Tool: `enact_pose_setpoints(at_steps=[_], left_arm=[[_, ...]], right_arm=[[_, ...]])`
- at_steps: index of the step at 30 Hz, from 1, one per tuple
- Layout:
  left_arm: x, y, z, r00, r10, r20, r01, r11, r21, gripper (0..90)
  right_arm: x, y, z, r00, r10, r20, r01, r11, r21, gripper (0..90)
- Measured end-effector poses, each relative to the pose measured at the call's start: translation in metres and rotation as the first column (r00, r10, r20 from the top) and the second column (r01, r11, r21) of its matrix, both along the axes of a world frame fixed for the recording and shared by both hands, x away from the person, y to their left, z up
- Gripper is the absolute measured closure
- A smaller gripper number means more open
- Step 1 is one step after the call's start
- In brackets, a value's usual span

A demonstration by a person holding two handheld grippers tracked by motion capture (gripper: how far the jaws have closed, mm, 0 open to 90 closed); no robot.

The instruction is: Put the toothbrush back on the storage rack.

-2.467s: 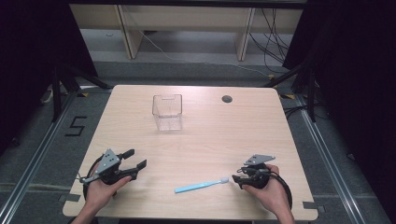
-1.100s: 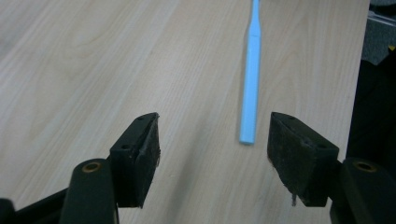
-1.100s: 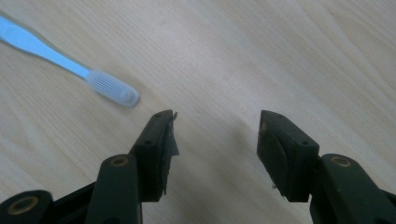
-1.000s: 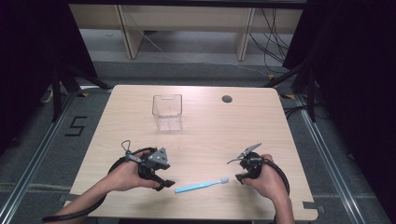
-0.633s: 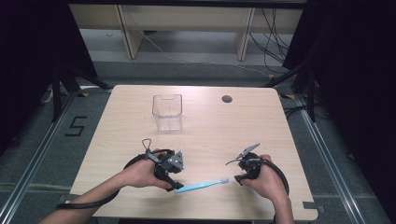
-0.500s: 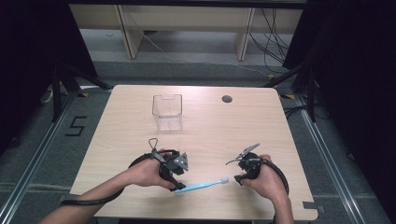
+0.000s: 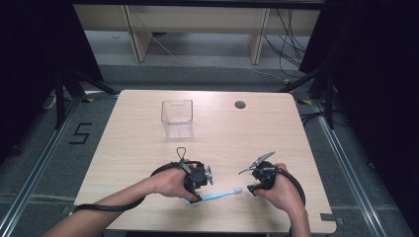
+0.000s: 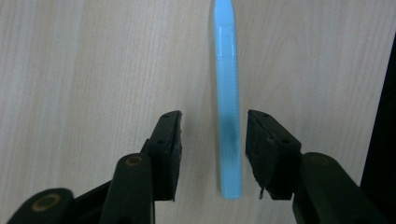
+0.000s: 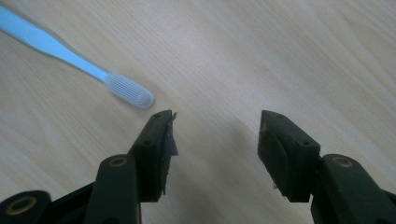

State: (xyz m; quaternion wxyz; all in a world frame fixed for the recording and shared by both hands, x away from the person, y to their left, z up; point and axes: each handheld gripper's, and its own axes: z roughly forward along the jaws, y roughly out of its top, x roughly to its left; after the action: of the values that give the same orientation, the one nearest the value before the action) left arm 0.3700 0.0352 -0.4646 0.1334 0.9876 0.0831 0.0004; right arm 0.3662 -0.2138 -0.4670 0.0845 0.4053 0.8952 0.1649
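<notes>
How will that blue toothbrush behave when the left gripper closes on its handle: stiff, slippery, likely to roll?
The toothbrush looks like thin moulded plastic, so probably light and fairly stiff. Its handle is smooth and glossy, so it may slip or twist between the open jaws of the left gripper. It lies flat on the table, so rolling seems unlikely; the bristle end could droop slightly.

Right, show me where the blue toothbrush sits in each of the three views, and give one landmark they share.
High view: the toothbrush lies near the table's front edge, between the two hands, bristles toward the right.
Left gripper view: its handle runs up the middle, the end lying between the open jaws of the left hand-held gripper.
Right gripper view: upper left, bristle head nearest, just beyond the left-side jaw.
Shared landmark: the pale wooden table.
</notes>
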Motion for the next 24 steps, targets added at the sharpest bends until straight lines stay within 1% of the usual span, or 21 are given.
enact_pose_setpoints(at_steps=[1, 5, 7, 11, 12, 13, 19, 23, 24], left_arm=[[0.000, 0.000, 0.000, 1.0000, 0.000, 0.000, 0.000, 1.0000, 0.000, 55.5], [-0.002, -0.007, -0.003, 0.9997, -0.023, 0.003, 0.023, 0.9994, 0.027, 58.0], [-0.003, -0.009, -0.005, 0.9996, -0.030, 0.002, 0.030, 0.9991, 0.032, 58.3], [-0.003, -0.012, -0.008, 0.9994, -0.035, 0.000, 0.035, 0.9988, 0.035, 59.8], [-0.003, -0.013, -0.009, 0.9992, -0.041, 0.003, 0.041, 0.9982, 0.043, 60.3], [-0.003, -0.013, -0.010, 0.9991, -0.042, -0.003, 0.043, 0.9980, 0.047, 60.5], [-0.002, -0.015, -0.012, 0.9990, -0.045, 0.004, 0.044, 0.9980, 0.045, 62.0], [-0.002, -0.016, -0.013, 0.9986, -0.053, 0.004, 0.053, 0.9973, 0.051, 62.7], [-0.002, -0.017, -0.014, 0.9988, -0.050, -0.003, 0.050, 0.9973, 0.054, 62.7]], right_arm=[[0.000, 0.000, 0.000, 1.0000, 0.000, 0.000, 0.000, 1.000, 0.000, 46.2], [0.000, 0.000, 0.000, 1.0000, 0.000, 0.005, 0.000, 1.000, 0.002, 46.1], [0.001, -0.001, -0.001, 0.9998, 0.013, 0.012, -0.013, 1.000, 0.003, 46.1], [0.001, -0.001, -0.001, 0.9999, 0.011, 0.013, -0.011, 1.000, 0.008, 46.1], [0.001, -0.001, -0.001, 0.9998, 0.014, 0.013, -0.014, 1.000, 0.005, 46.1], [0.000, 0.000, -0.001, 1.0000, -0.004, 0.001, 0.004, 1.000, 0.005, 46.1], [0.000, 0.000, -0.001, 0.9999, 0.009, 0.008, -0.009, 1.000, 0.008, 46.2], [0.000, 0.000, -0.001, 0.9999, 0.002, 0.010, -0.002, 1.000, 0.008, 46.1], [0.000, -0.001, -0.001, 0.9999, 0.005, 0.010, -0.005, 1.000, 0.005, 46.1]])
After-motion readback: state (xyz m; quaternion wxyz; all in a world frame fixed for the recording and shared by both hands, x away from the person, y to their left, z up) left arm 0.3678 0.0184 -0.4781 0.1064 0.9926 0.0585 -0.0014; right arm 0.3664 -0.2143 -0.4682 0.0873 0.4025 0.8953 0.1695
